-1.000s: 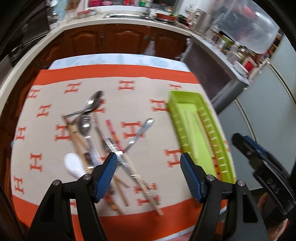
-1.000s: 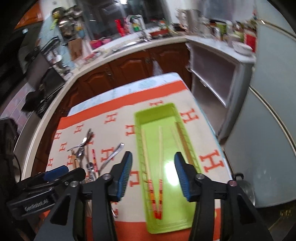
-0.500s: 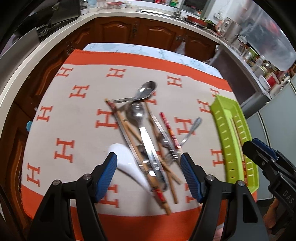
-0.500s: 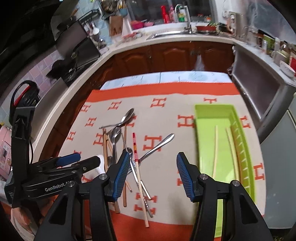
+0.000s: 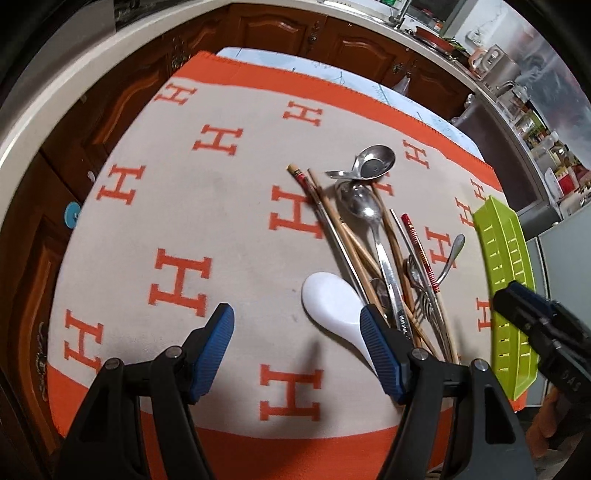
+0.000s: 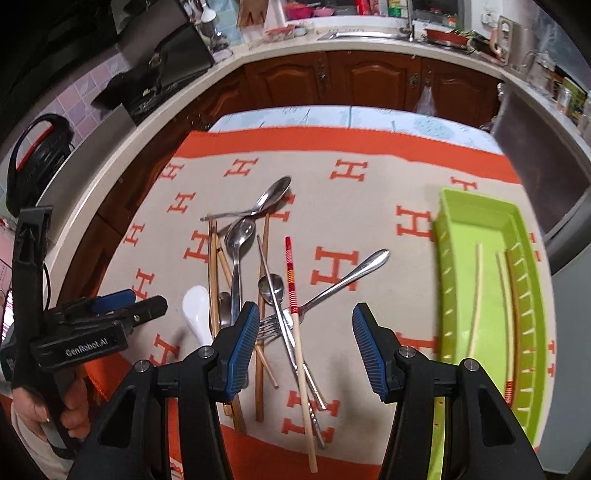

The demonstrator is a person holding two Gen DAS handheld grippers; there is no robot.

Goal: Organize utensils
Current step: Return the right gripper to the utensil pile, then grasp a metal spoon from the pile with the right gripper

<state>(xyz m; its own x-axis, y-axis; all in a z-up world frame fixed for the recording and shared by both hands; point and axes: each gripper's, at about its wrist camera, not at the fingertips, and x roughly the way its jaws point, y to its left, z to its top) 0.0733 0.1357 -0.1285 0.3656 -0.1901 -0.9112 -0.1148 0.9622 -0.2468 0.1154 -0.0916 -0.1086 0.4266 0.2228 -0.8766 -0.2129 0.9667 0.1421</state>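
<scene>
A heap of utensils lies on the orange-and-beige cloth (image 5: 177, 206): metal spoons (image 6: 240, 236), a fork (image 6: 332, 288), wooden chopsticks (image 6: 212, 280), a red-topped chopstick (image 6: 291, 288) and a white ceramic spoon (image 5: 332, 302). A green tray (image 6: 532, 295) on the right holds several chopsticks (image 6: 476, 295). My left gripper (image 5: 297, 347) is open and empty, hovering just left of the white spoon. My right gripper (image 6: 303, 347) is open and empty above the near end of the heap. The heap (image 5: 384, 251) and the tray (image 5: 506, 266) also show in the left wrist view.
The cloth covers a table that ends close behind the tray. Wooden kitchen cabinets (image 6: 369, 81) and a countertop with a sink (image 6: 362, 35) curve around the far side. A steel cabinet (image 6: 543, 147) stands at the right.
Both grippers have swung left, away from the tray and toward the heap. The left gripper has come lower and nearer the white spoon. Both stay open.
</scene>
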